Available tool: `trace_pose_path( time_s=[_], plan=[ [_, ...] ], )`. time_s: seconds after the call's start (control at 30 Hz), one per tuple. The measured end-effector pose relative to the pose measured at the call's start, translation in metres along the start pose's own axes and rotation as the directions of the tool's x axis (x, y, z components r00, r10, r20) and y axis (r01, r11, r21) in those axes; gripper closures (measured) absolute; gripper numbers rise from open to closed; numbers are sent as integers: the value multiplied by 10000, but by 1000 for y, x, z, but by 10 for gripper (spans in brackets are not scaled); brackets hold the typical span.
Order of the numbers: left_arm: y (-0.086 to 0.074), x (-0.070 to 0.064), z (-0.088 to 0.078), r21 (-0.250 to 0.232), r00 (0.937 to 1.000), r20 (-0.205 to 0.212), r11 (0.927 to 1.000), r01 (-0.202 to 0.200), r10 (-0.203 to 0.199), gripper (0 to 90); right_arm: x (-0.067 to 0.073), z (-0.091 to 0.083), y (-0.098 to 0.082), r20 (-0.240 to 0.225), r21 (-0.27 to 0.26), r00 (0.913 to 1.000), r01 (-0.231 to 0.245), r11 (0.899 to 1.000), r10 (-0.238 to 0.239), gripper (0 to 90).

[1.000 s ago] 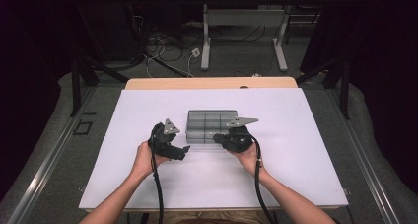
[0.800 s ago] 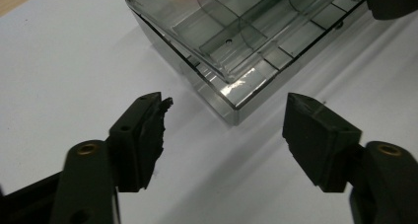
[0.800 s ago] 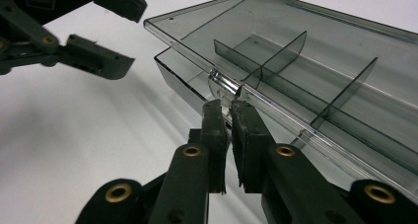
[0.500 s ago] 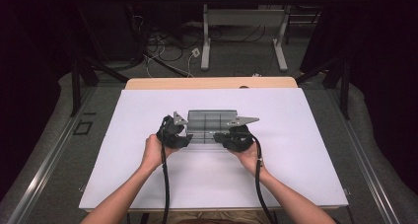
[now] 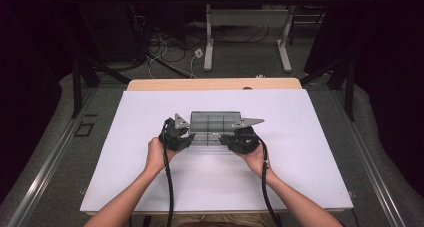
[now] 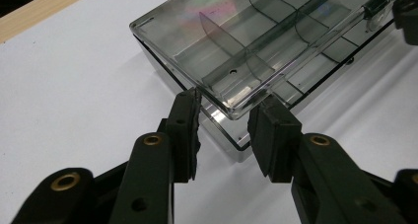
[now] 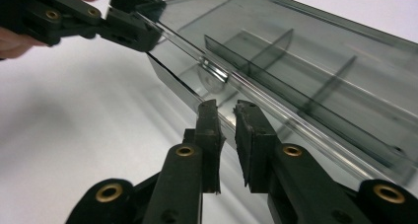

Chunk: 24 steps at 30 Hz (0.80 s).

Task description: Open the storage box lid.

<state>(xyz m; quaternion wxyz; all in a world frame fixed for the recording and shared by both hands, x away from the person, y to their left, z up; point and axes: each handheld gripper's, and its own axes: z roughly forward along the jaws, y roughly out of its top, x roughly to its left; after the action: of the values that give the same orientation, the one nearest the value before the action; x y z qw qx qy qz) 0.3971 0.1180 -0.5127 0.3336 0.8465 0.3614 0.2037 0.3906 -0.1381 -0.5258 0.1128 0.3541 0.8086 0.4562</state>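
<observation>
My left tongs [image 5: 186, 132], well apart from the smoke-grey clear plastic compartment box [image 5: 216, 122] a second ago, are now at its near left corner; their jaws have just been closing, and in the left gripper view [image 6: 224, 116] the lid's corner lies between the pads, though I cannot tell whether they press on it. My right tongs [image 7: 226, 116] have not moved, jaws nearly closed on the lid's front rim after easing open slightly. The box sits mid white surface [image 5: 300, 152], unmoved.
</observation>
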Motion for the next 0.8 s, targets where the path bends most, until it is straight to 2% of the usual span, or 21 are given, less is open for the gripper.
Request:
trace_pose_path(
  time_s=[0.07,0.2,0.23,0.33,0.5,0.6,0.77,0.8],
  plan=[
    [0,0,0,-74,10000,12,10000,59,-59,640,-2,-4,-2,82,16,9999,-123,9999,123,778],
    [0,0,-1,-147,10000,-45,9999,9,-10,642,-8,-17,-6,335,442,9992,-244,9987,230,751],
    [0,0,-1,-147,10000,-44,9999,3,-4,642,-8,-18,-7,437,282,9984,-384,9989,372,744],
    [0,0,-2,-176,10000,-21,9998,21,-21,642,-12,-26,-8,701,478,9963,-537,9974,503,734],
    [0,1,-2,-191,10000,-13,9998,13,-13,641,-19,-31,-9,1013,746,9922,-807,9939,729,700],
    [0,1,-2,-256,10000,-28,9997,-10,10,641,-22,-32,-8,1206,868,9903,-800,9930,693,681],
    [0,1,-3,-363,10000,-33,9993,18,-20,640,-25,-33,-6,1576,711,9862,-620,9955,502,668],
    [0,1,-3,-363,10000,-35,9993,51,-52,640,-26,-33,-5,1610,858,9859,-593,9945,449,664]
  ],
)
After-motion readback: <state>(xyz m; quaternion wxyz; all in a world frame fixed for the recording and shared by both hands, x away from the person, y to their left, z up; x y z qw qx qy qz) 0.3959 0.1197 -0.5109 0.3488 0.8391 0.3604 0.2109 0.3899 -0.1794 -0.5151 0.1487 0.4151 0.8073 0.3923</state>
